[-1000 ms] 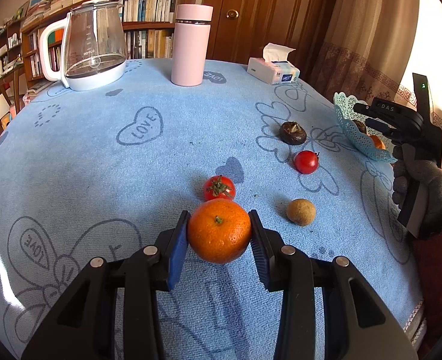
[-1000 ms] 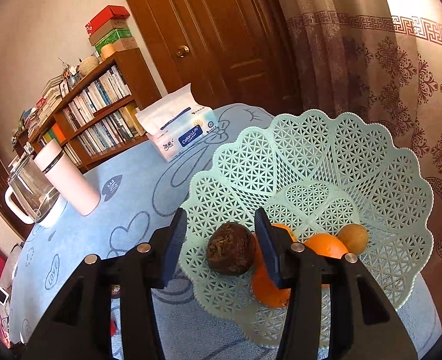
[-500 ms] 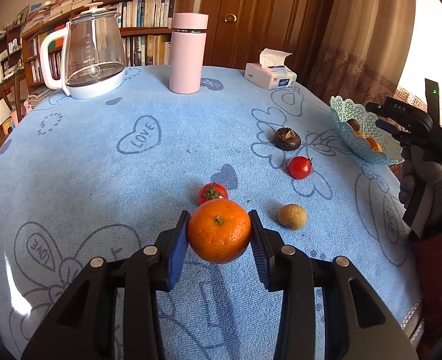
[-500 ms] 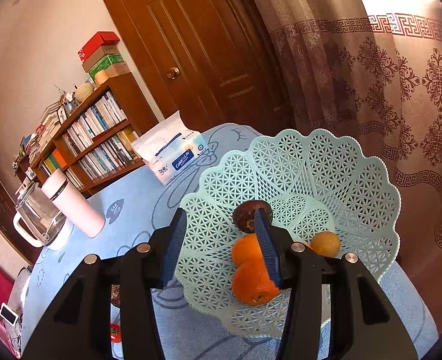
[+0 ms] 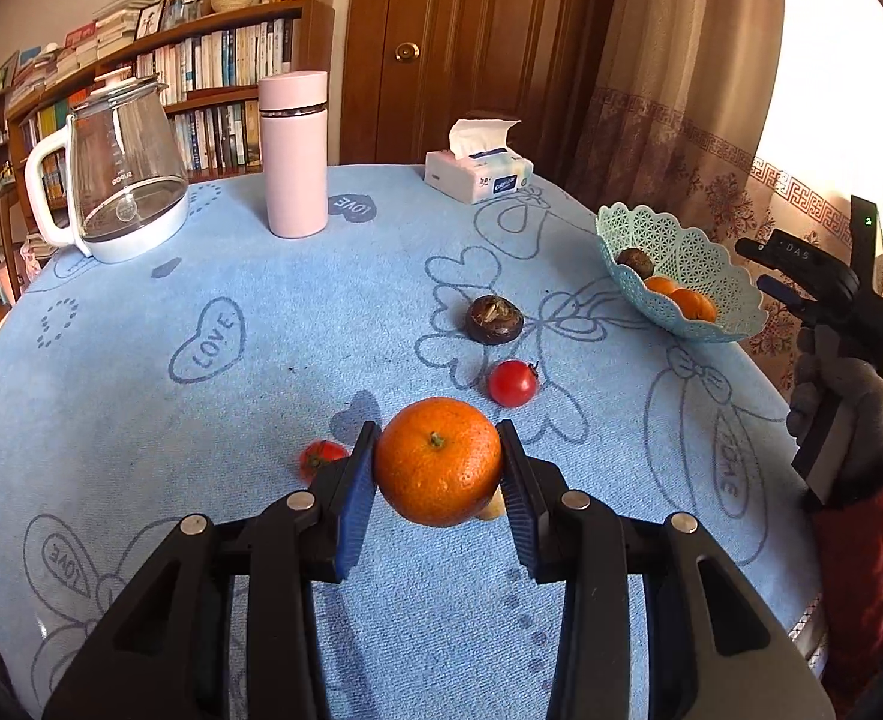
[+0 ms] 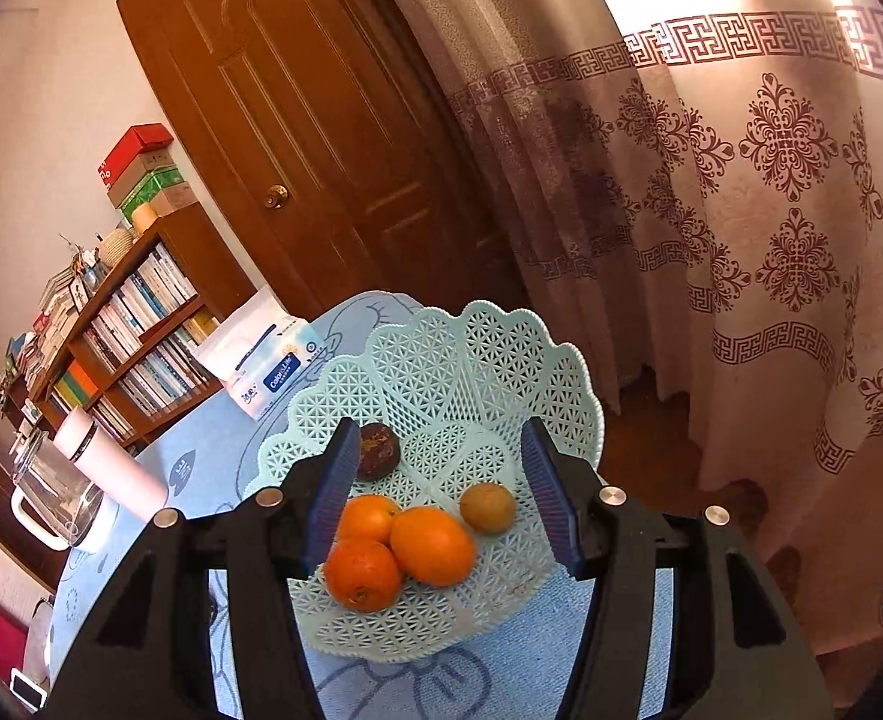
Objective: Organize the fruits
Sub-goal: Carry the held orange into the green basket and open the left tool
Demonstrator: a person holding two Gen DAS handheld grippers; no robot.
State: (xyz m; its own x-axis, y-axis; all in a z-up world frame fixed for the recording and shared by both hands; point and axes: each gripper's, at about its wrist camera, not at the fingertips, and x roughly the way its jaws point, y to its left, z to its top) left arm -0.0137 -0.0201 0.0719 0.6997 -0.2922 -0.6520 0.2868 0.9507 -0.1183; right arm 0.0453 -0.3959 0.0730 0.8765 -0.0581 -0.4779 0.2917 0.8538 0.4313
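Note:
My left gripper (image 5: pixel 437 445) is shut on an orange (image 5: pixel 438 462), held above the blue tablecloth (image 5: pixel 213 420). On the cloth beyond it lie a dark brown fruit (image 5: pixel 494 318), a red tomato (image 5: pixel 512 383) and a second tomato (image 5: pixel 320 457), half hidden by my finger. A small brown fruit (image 5: pixel 492 509) peeks out under the orange. The mint lattice basket (image 6: pixel 501 354) holds three oranges (image 6: pixel 432 546), a dark fruit (image 6: pixel 378 450) and a brown fruit (image 6: pixel 488 507). My right gripper (image 6: pixel 441 445) hovers in front of the basket, its jaws opening with nothing between them.
A glass kettle (image 5: pixel 120 174), a pink flask (image 5: pixel 293 153) and a tissue box (image 5: pixel 477 171) stand at the table's far side. The basket (image 5: pixel 705 267) sits near the right table edge, by the curtain (image 6: pixel 771 210). A gloved hand (image 5: pixel 837 396) holds the right gripper there.
The right gripper let go of the dark fruit into the basket, drew back and widened. The left gripper carried the orange up and to the right, towards the basket.

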